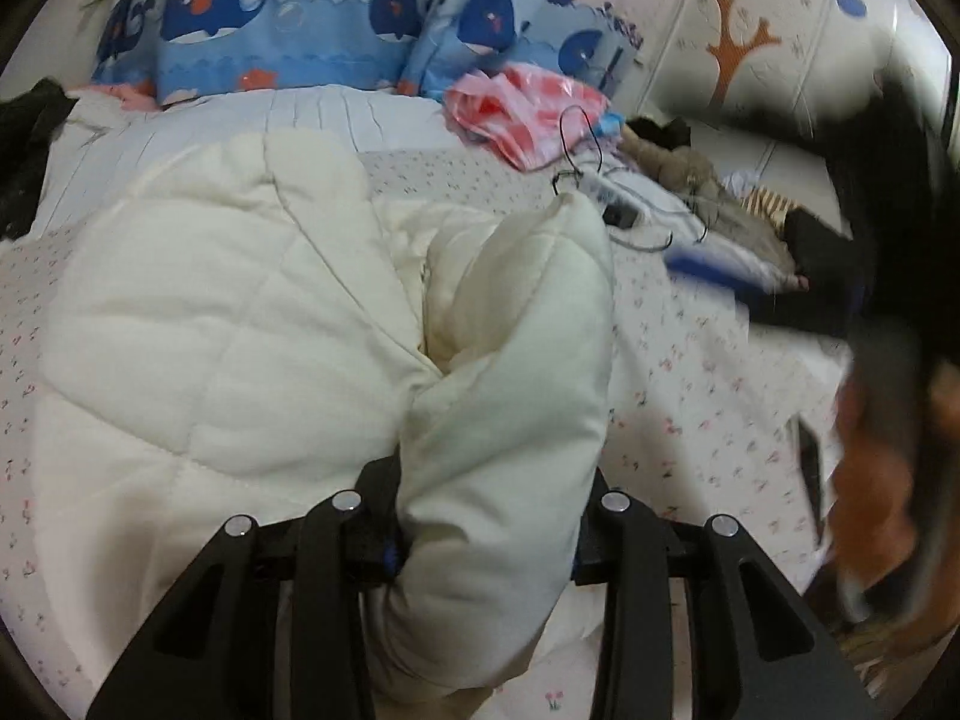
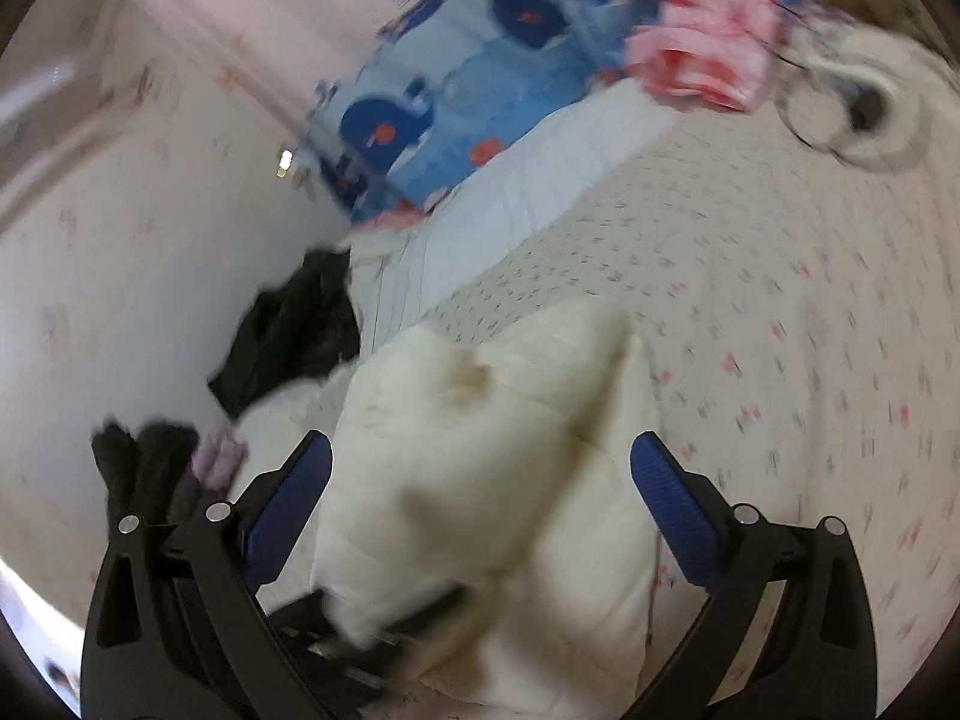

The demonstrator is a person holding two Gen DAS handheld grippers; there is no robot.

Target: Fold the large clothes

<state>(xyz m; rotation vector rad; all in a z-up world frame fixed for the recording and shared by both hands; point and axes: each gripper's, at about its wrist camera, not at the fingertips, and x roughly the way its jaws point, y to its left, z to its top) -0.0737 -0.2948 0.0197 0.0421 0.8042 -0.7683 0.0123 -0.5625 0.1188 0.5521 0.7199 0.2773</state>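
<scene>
Pointing downward at the bed, your left gripper [image 1: 489, 516] has a thick fold of the cream quilted coat [image 1: 228, 324] clamped between its jaws; the padding bulges out above and below the fingers. The rest of the coat lies spread on the flowered bedsheet [image 1: 690, 372], to the left of the held fold.

Your right gripper [image 2: 480, 480] also tilts down toward the bed. Its jaws stand wide apart, the blue pads [image 2: 672, 504] clear on both sides. A part of the coat [image 2: 480, 432] lies between the fingers, but the pads do not press on it. This view is blurred.

Note the surroundings. Whale-print pillows [image 1: 288, 18] stand along the head of the bed. A pink garment [image 1: 528, 108] lies in front of them, with wire hangers [image 1: 588, 168] just beside it. Mixed clothes [image 1: 720, 192] are piled at the right edge. A black garment [image 2: 294, 330] lies against the wall [image 2: 120, 240], near the coat. In the left wrist view, a dark and orange blurred shape [image 1: 882, 420] fills the right edge; you cannot tell what it is.
</scene>
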